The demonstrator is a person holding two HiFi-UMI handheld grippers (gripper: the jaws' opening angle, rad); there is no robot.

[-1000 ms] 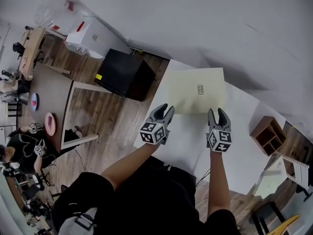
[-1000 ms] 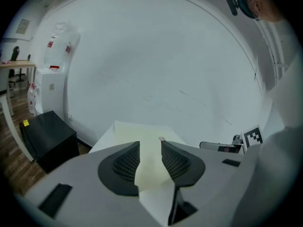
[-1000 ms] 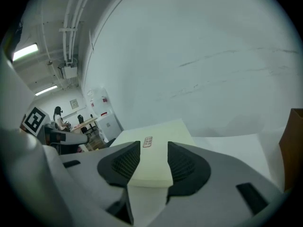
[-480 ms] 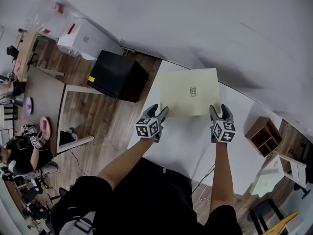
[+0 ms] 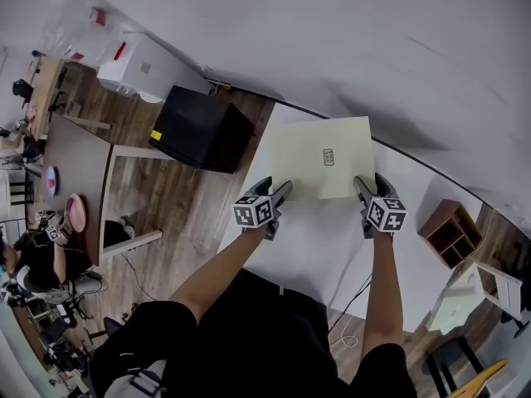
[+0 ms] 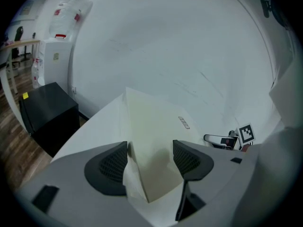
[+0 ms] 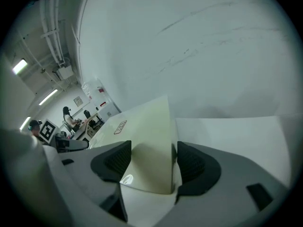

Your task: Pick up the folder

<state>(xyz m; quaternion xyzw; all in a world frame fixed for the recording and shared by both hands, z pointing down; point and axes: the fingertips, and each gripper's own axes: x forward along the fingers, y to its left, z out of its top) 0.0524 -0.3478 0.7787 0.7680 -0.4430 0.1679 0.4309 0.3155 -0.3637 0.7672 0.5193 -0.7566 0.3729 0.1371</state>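
Note:
A pale yellow folder (image 5: pixel 319 157) with a small label lies flat on the white table (image 5: pixel 315 230). My left gripper (image 5: pixel 278 191) is at its near left corner and my right gripper (image 5: pixel 369 186) at its near right corner. Both sets of jaws have just been opening and now stand wide. In the left gripper view the folder (image 6: pixel 151 126) has its corner between the open jaws of the left gripper (image 6: pixel 150 150), pads apart from it. In the right gripper view the folder (image 7: pixel 144 131) likewise reaches between the jaws of the right gripper (image 7: pixel 151 157).
A black cabinet (image 5: pixel 199 127) stands on the wood floor left of the table, with a white box (image 5: pixel 137 65) beyond it. A small wooden shelf unit (image 5: pixel 450 232) sits at the table's right. The wall runs close behind the folder. A person sits far left (image 5: pixel 33 255).
Both grippers have come down and forward onto the folder's near corners, and their jaws have spread wider. The folder has not moved.

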